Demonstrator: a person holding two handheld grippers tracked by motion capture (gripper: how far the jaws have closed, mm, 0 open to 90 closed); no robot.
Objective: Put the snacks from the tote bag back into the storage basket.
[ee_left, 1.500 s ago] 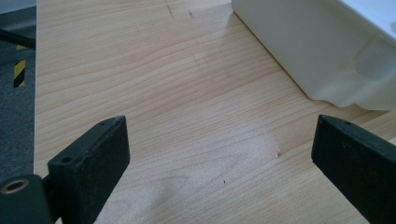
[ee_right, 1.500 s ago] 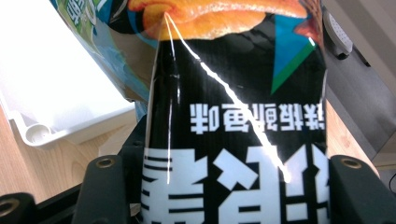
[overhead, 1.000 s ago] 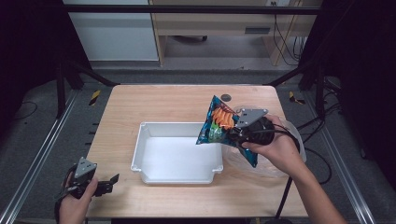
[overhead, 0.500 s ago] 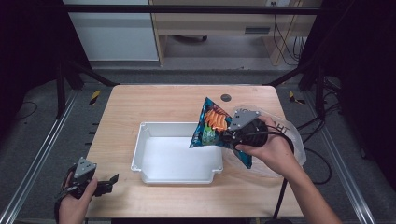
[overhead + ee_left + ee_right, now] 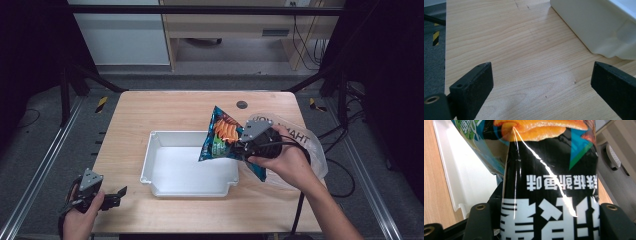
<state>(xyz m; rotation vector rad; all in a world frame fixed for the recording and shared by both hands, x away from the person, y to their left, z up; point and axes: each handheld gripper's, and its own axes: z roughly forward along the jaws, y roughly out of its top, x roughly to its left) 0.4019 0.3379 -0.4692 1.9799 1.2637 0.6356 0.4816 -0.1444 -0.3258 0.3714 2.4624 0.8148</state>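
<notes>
A blue and black snack bag (image 5: 224, 138) with orange chips printed on it hangs above the right end of the white tray (image 5: 165, 152). My right gripper (image 5: 243, 145) is shut on the bag; in the right gripper view the bag (image 5: 549, 185) sits pinched between both jaws, its print upside down. My left gripper (image 5: 117, 194) rests near the table's front left corner, jaws open. In the left gripper view only bare wood lies between its fingertips (image 5: 471, 85), with the tray's corner (image 5: 599, 27) to the upper right.
A clear plastic bag (image 5: 305, 142) lies on the table's right side under my right hand. A small dark disc (image 5: 242, 104) sits near the far edge. The wooden table (image 5: 165, 112) is framed by black struts and metal rails on both sides.
My right gripper has carried the snack bag a little to the left, further over the tray. The left gripper has stayed where it was.
</notes>
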